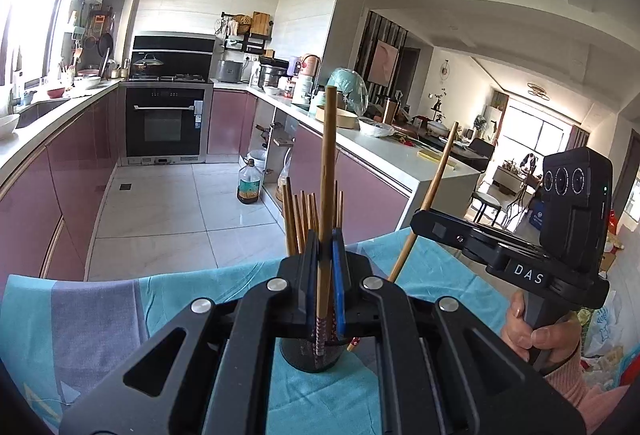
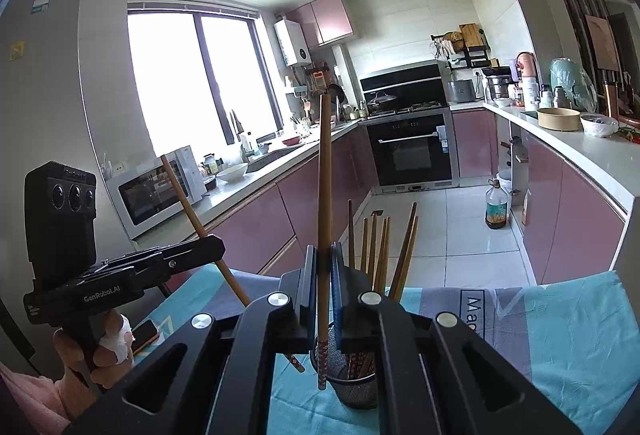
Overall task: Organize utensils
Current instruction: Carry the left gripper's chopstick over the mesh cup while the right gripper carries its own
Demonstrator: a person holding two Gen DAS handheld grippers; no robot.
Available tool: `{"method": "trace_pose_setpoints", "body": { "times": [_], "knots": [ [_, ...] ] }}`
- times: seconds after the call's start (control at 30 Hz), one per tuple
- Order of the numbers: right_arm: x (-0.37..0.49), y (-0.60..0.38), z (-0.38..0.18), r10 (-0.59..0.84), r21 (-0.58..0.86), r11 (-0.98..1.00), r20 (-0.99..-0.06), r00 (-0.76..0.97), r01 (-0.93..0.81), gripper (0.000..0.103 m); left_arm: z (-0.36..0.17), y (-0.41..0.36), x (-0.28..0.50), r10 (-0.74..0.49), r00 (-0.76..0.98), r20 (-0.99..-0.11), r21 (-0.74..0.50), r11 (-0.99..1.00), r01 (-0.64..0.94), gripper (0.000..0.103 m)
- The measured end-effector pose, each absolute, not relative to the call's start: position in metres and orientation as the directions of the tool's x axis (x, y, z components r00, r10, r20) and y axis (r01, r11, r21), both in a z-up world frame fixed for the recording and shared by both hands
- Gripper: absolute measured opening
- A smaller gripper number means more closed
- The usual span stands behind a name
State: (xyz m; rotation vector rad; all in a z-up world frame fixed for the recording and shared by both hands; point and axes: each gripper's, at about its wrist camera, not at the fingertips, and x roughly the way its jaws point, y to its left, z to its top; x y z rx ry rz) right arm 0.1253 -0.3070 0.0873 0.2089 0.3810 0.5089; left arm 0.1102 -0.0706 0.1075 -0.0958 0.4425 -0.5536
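Note:
My left gripper (image 1: 325, 239) is shut on a brown chopstick (image 1: 329, 155) that stands almost upright, its patterned end hanging low in front of a black mesh holder (image 1: 308, 359). Several more chopsticks (image 1: 302, 219) stand in that holder. My right gripper (image 2: 323, 251) is shut on another upright chopstick (image 2: 325, 163), whose patterned tip hangs by the left rim of the holder (image 2: 354, 387). In the left wrist view the right gripper (image 1: 418, 221) grips its slanted chopstick (image 1: 438, 183). The right wrist view shows the left gripper (image 2: 214, 247) with its slanted chopstick (image 2: 188, 203).
The holder stands on a table under a teal and grey cloth (image 2: 560, 335). A phone (image 2: 144, 333) lies on the cloth at the left. Beyond the table are the tiled kitchen floor, an oil bottle (image 1: 250, 185) and pink cabinets on both sides.

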Motion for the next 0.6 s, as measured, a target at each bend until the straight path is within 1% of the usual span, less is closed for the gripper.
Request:
{"method": "trace_pose_setpoints", "body": {
  "times": [0.27,0.6],
  "knots": [
    [0.137,-0.306,0.086,0.497,0.278,0.863,-0.311,0.810,-0.423,0.005,0.112,-0.084,0.108,-0.515,0.769,-0.378,-0.185,0.856,0.483,0.007],
    [0.146,-0.299,0.077,0.476,0.277,0.875,-0.341,0.811,-0.397,0.005,0.110,-0.100,0.100,-0.506,0.758,-0.412,-0.173,0.860,0.480,0.007]
  ]
}}
